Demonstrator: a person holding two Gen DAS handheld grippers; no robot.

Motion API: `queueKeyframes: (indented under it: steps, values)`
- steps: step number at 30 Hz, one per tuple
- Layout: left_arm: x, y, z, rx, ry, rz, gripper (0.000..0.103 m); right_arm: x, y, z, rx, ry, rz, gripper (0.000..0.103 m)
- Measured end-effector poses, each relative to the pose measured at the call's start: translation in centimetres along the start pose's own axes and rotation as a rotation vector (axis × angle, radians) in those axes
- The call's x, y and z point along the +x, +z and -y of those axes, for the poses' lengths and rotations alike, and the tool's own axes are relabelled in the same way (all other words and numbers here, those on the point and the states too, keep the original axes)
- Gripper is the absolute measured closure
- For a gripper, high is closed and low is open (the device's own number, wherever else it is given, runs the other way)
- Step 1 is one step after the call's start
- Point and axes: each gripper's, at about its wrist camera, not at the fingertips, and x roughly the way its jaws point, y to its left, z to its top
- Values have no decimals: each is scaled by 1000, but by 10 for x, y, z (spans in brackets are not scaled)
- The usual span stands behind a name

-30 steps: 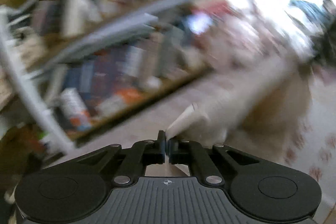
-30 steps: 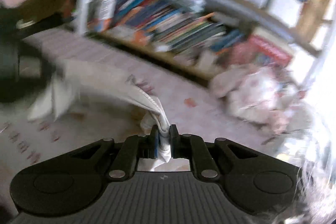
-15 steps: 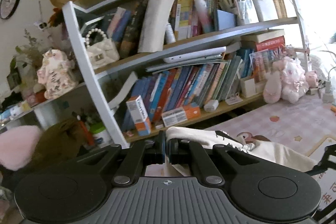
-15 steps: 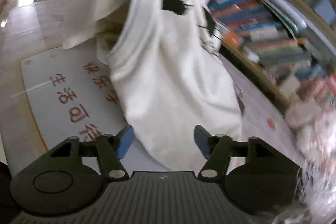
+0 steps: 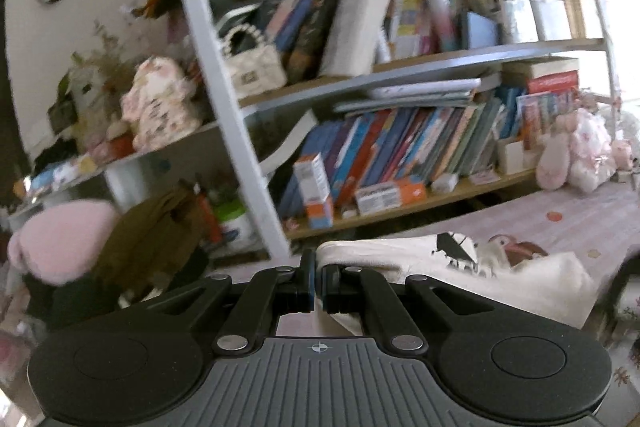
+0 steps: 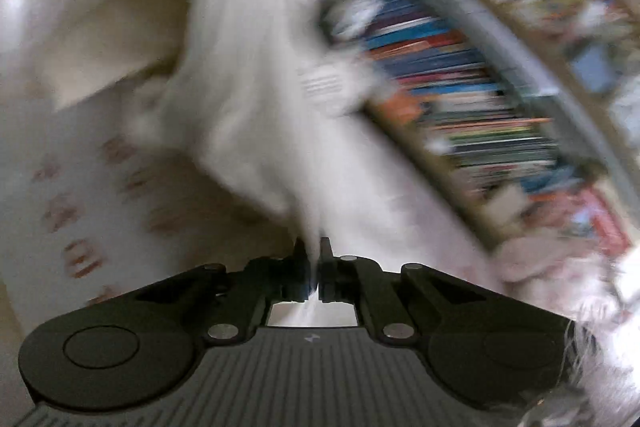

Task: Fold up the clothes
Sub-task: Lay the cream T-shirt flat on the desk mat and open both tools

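A cream garment (image 5: 460,267) with a black printed figure stretches to the right from my left gripper (image 5: 316,279), which is shut on its edge and held up in front of the bookshelf. In the right wrist view the same cream garment (image 6: 256,87) hangs blurred from upper left down into my right gripper (image 6: 314,267), whose jaws are shut on a thin fold of the cloth. Below it lies a white mat (image 6: 80,195) with red characters.
A white-framed bookshelf (image 5: 400,155) packed with books fills the back. Pink plush toys (image 5: 576,155) sit at its right end. A pink cushion (image 5: 56,239) and brown cloth (image 5: 152,235) lie at the left. A pink checked cover (image 5: 568,219) spreads below the shelf.
My right gripper, open half a second ago beneath the hanging garment, has shut on the cloth and is moving fast. The left gripper keeps its hold and has shifted slightly.
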Motion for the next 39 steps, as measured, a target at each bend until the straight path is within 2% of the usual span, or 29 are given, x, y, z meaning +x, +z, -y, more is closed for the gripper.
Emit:
queueKeyframes:
  steps: [3,5,7,11,15,18,20,22,24,26,27,29,32,34,39]
  values:
    - [-14,2,1,21,13,71,100,-43,27,55,78,-122,126,100]
    - [-29,13,2,31,31,169,100,-80,50,90,124,-188,240,100]
    - [-47,28,0,32,53,283,100,-128,70,113,137,-256,389,100]
    - [-99,69,-20,-10,130,583,100,-212,100,137,133,-350,704,100]
    - [-151,101,-41,-58,177,880,100,-272,120,149,86,-440,951,100]
    - [-175,116,-50,-99,155,1014,100,-304,125,157,84,-466,1073,100]
    - [-175,121,-52,-122,127,1034,100,-315,128,162,87,-486,1119,100]
    - [-168,124,-52,-140,94,1020,100,-318,128,169,108,-494,1145,100]
    - [-157,127,-52,-149,67,988,100,-313,129,176,135,-480,1132,100]
    - [-132,129,-52,-154,38,894,100,-300,129,182,155,-456,1079,100]
    - [-116,129,-53,-157,20,836,100,-287,128,186,166,-429,1017,100]
    - [-69,125,-54,-160,-22,682,100,-257,128,195,185,-364,871,100]
    - [25,102,-47,-135,-79,384,100,-177,117,204,195,-228,564,100]
    - [88,74,-37,-112,-100,198,100,-129,106,204,210,-201,465,100]
    - [213,17,-5,-93,-134,-112,100,-8,77,203,248,-146,239,100]
